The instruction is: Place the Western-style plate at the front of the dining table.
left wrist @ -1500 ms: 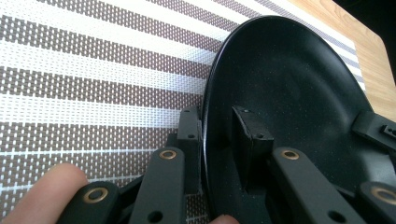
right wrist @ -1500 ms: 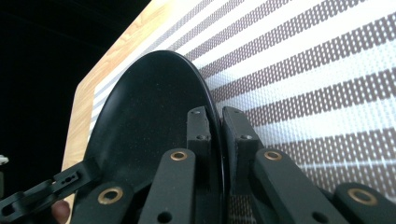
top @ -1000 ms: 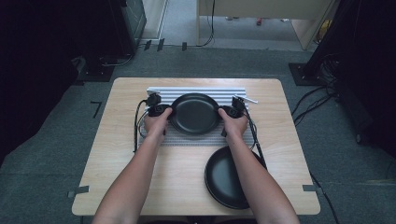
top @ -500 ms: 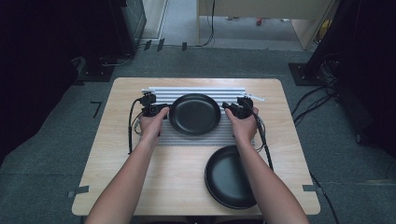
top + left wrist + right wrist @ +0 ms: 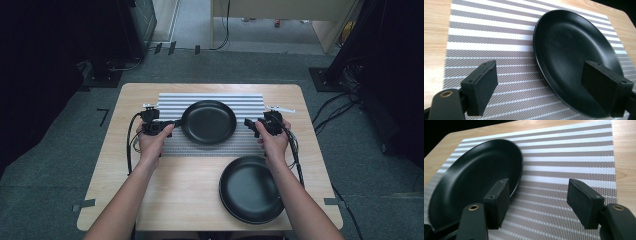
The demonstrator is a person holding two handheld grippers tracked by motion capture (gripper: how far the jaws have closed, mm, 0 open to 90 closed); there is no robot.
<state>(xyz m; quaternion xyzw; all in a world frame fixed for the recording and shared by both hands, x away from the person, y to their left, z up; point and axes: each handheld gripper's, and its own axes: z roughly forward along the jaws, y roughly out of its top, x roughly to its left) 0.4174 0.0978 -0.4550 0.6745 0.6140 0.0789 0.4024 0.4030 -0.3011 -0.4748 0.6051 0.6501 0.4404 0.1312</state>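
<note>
The plate (image 5: pixel 208 121) lies flat in the middle of the striped mat (image 5: pixel 250 102), and I judge the placing step done: both my grippers are released and sit off its rim. My left gripper (image 5: pixel 167 125) is spread wide at the plate's left edge, one jaw over the rim, the other over bare mat, neither pressing it. My right gripper (image 5: pixel 252 125) is likewise slack, set just apart from the right edge. A second plate (image 5: pixel 250 189) waits on the table (image 5: pixel 115 165) near my right forearm, off the mat. The next move, I think, calls for drawing both hands clear without nudging the placed plate, then turning to that second one.
</note>
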